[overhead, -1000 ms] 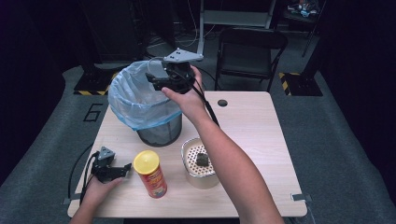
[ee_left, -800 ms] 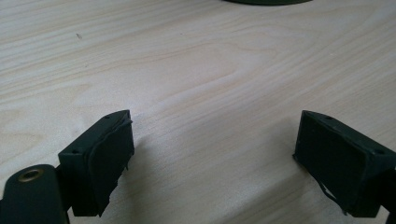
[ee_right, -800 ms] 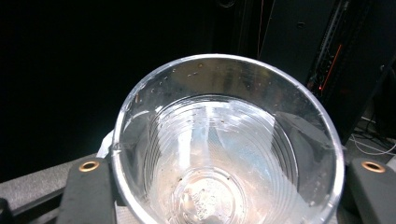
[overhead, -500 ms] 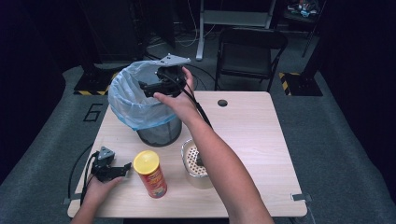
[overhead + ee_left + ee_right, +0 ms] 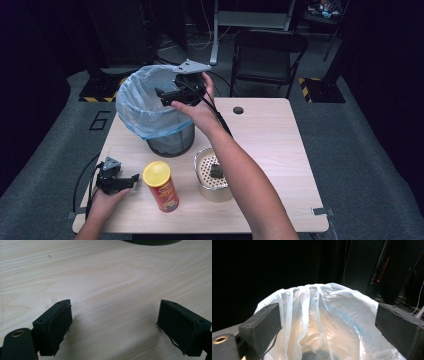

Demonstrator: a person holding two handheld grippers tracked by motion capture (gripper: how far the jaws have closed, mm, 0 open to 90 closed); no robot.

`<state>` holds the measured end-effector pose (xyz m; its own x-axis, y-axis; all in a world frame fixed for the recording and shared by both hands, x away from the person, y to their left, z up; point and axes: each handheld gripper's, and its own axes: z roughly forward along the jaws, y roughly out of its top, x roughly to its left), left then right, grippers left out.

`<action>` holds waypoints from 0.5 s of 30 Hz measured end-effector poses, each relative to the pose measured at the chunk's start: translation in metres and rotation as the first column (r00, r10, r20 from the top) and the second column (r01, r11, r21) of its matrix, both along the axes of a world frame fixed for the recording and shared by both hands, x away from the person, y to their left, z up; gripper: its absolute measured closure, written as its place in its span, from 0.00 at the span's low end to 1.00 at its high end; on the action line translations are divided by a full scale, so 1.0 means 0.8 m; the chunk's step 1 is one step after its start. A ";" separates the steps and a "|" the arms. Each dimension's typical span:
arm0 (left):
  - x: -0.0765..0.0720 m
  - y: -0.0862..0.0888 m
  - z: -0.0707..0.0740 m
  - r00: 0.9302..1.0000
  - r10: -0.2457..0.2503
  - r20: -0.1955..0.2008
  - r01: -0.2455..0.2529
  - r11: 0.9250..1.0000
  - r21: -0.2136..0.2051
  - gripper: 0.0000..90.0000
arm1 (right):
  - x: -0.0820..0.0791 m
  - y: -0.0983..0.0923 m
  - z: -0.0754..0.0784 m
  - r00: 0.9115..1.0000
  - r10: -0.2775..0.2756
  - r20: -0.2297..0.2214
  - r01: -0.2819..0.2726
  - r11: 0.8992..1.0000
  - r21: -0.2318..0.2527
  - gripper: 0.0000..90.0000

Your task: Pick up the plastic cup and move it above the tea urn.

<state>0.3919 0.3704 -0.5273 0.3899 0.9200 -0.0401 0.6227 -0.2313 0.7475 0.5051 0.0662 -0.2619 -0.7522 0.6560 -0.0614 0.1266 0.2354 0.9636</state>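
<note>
Holding the right hand-held gripper level over the mouth of the mesh bin, fingertips pointing toward the bench's far left corner and reaching past the near rim of the blue liner. Keeping its jaws spread wide, having just been opening and then easing in slightly, with nothing between them; in the right gripper view, looking straight across into the liner, with a dark shape lying low inside, too dim to name. Standing upright near the far left of the bench, with its long axis vertical and its mouth facing up, directly below and ahead of that hand-held gripper. Resting the left hand-held gripper on the near left of the bench, jaws also apart and empty, well apart from the bin and so the farther of the two. Leaving the yellow-lidded can upright just beside the left hand-held gripper, and the perforated metal cup with a dark lump under the right forearm. Judging the drop to be done, probably needing only a pull back toward the person and down for the next pick.
</note>
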 end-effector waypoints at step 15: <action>-0.015 -0.003 0.032 0.998 0.001 0.058 0.004 0.997 -0.083 0.14 | -0.035 -0.055 -0.012 0.999 0.031 0.026 -0.030 0.999 -0.034 0.18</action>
<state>0.3796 0.3677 -0.5017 0.3953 0.9138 -0.0935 0.5770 -0.1679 0.7993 0.4768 0.0225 -0.2719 -0.7700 0.6297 -0.1030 0.0936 0.2711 0.9580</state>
